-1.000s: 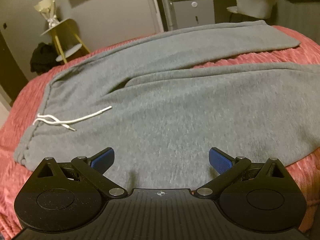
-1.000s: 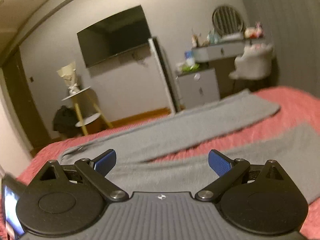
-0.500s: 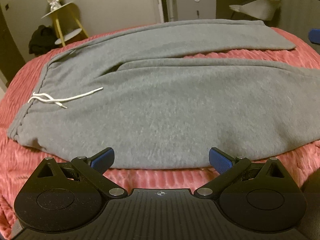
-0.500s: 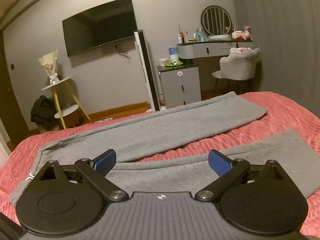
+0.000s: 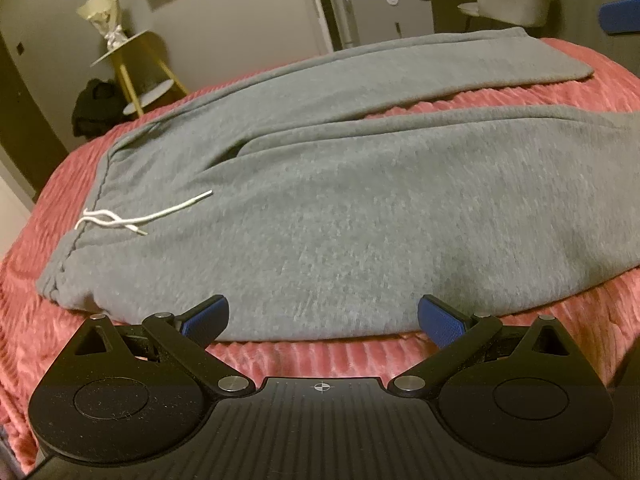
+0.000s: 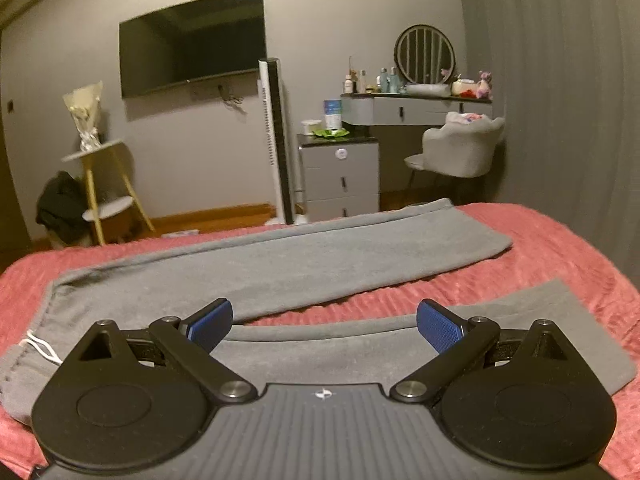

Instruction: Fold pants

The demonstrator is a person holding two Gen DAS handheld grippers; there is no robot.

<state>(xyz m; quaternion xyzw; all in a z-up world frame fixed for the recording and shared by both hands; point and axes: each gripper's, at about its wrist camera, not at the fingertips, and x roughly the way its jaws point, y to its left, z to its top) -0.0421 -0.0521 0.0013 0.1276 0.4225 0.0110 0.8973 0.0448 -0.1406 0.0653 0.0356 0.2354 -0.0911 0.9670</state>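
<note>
Pants (image 5: 340, 208) are lying flat on the bed (image 5: 580, 80), grey sweatpants on a pink ribbed cover, waistband off to the left with the white drawstring (image 5: 132, 220) loose on top, and the two legs splayed apart in a V with a strip of cover showing between them. No fold made yet as far as I can tell.

Left hand-held gripper (image 5: 322, 320) is spread wide and holding nothing, sitting right at the near edge of the pants around the hip. Right hand-held gripper (image 6: 324, 324) is also spread and empty, over the near leg further along.

What I'd worry about: the fleece looks thick and floppy, so a pinch at the edge could catch only the top layer and the leg would peel open instead of coming over whole. It could also snag the fuzzy cover along with it. With the legs this far apart, lifting unevenly would land the near leg crooked on the far one. That drawstring could also get trapped in the fold.
</note>
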